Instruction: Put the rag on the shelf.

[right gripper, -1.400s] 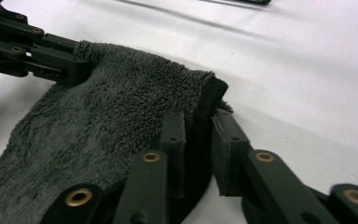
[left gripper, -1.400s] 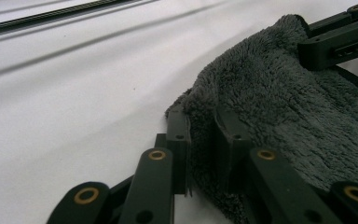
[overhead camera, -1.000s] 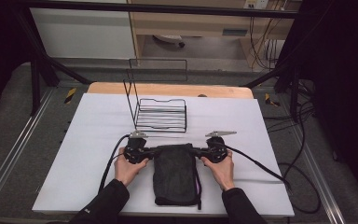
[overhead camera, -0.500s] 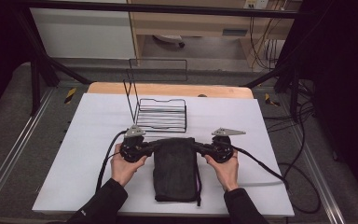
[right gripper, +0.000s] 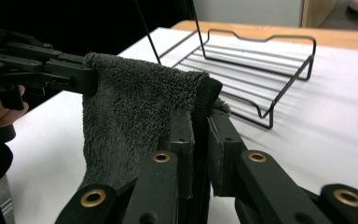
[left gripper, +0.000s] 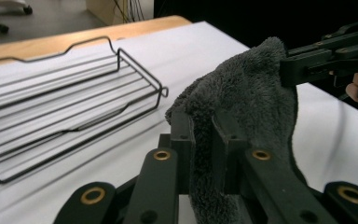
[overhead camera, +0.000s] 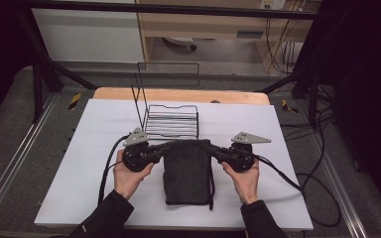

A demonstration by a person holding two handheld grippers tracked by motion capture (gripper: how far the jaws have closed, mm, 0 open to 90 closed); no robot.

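A dark grey fluffy towel is folded into a narrow strip, its near part lying on the white table cover. My left gripper is shut on the towel's far left corner, and my right gripper is shut on its far right corner. The far edge hangs lifted between them. In the left gripper view the jaws pinch the towel, with the right gripper clamped on the other corner. In the right gripper view the jaws pinch the towel, and the left gripper holds the opposite corner.
A black wire rack with a tall upright back stands just beyond the towel, and it also shows as the rack and the rack in the gripper views. Cables trail off the table's right side. A wooden edge runs along the far side.
Both hands have risen and moved slightly toward the rack. The towel's far edge has lifted off the table with them, still gripped at both corners.
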